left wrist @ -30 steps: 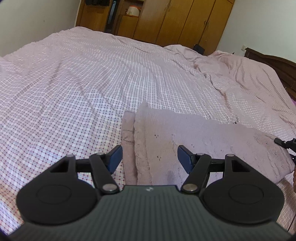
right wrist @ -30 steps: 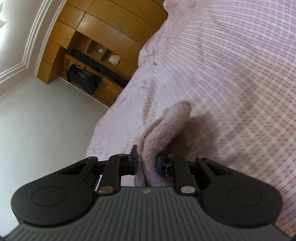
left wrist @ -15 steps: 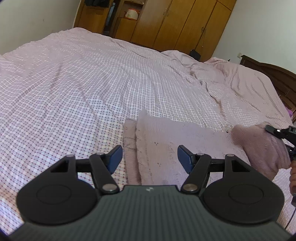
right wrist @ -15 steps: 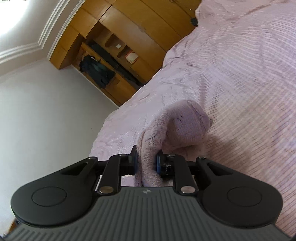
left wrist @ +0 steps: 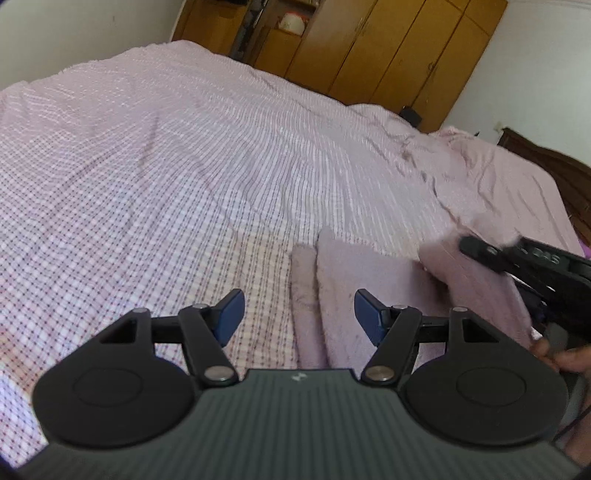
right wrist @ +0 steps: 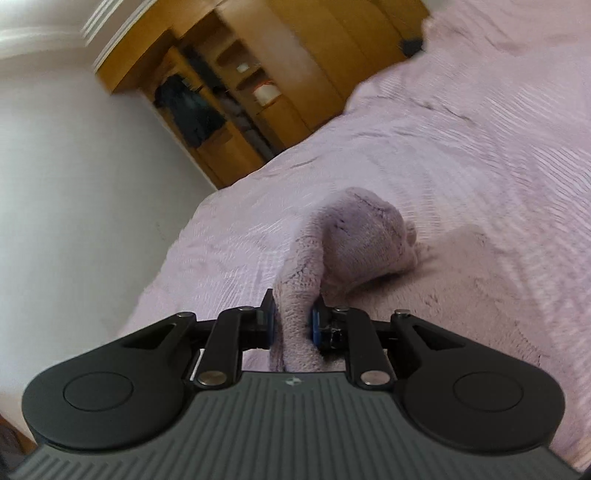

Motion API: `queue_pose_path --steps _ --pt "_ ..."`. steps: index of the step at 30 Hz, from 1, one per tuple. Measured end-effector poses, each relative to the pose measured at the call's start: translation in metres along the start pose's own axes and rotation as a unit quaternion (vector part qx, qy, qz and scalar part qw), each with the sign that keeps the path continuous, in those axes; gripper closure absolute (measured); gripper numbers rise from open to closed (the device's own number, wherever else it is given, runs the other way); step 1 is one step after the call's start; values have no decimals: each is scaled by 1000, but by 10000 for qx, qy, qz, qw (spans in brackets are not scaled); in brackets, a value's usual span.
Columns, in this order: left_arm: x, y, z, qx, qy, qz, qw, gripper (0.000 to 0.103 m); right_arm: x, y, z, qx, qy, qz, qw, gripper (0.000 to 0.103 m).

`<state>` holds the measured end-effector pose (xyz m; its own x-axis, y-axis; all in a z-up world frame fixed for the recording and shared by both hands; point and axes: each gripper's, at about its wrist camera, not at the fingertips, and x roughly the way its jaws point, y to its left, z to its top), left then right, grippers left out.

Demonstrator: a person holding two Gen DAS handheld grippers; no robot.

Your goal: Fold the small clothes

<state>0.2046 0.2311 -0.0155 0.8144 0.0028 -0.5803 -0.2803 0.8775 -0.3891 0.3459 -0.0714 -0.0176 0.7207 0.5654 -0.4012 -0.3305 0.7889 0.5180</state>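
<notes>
The right gripper (right wrist: 291,325) pinches a fold of the pink garment (left wrist: 373,295) lying on the checked bedspread (left wrist: 166,177), lifting one end; the left gripper (left wrist: 299,314) hovers above it, jaws apart and empty.

A wide bed (left wrist: 207,155) is covered by a pink checked sheet; behind it, wooden wardrobes (left wrist: 384,48) are ranged against white walls (left wrist: 85,33), open shelves (right wrist: 236,96) included.

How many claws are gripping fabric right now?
1. The right claw is shut on the fuzzy pink garment, lifting one end. The left claw is open above the garment, gripping nothing.
</notes>
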Motion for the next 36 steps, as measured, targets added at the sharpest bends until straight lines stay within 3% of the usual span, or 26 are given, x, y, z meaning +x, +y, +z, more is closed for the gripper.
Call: queue_pose_path --steps 4,9,11,13,14,15,18,22,23,24,27,30,32,35,36 --pt "-3 3 1 -14 8 66 10000 36 21 50 -44 -943 153 106 9954 84" --pt "0 5 3 -67 19 79 9999 36 38 69 -70 -985 531 141 9936 82" --pt "3 6 1 -95 68 96 9999 36 46 62 -71 -747 793 449 9930 77" --pt "6 6 0 -125 79 107 9998 36 52 52 -69 -131 1135 990 9885 76" --pt "8 6 -1 -139 88 102 9998 36 56 47 -69 261 1305 1266 9830 70" --pt "8 5 -2 -147 112 85 9998 36 57 43 -68 517 1341 1352 9804 57" --pt "9 3 -5 -126 158 1 9998 36 48 39 -64 467 1114 1250 9848 44" --pt "4 -4 -10 -140 165 -381 9990 36 14 33 -48 -219 822 1143 9898 44" --pt "3 -6 -13 -132 176 -508 9985 30 2 31 -46 -450 701 1105 9904 43" --pt "2 -10 -16 -139 215 -636 9977 24 -10 28 -44 -701 597 1006 9907 43" --pt "1 -23 -24 -101 332 -966 9947 24 -45 8 -33 -1372 405 549 9882 43" --pt "7 -36 -35 135 479 -925 9945 25 -81 -11 -29 -1807 282 143 9830 42" --pt "12 -39 -40 170 513 -861 9948 27 -94 -25 -27 -1822 300 -47 9828 43" --pt "11 -43 -42 443 391 -618 9963 49 -101 -38 -29 -1687 478 -460 9834 43" --pt "11 -43 -42 484 385 -592 9963 49 -102 -45 -30 -1590 530 -634 9838 43"
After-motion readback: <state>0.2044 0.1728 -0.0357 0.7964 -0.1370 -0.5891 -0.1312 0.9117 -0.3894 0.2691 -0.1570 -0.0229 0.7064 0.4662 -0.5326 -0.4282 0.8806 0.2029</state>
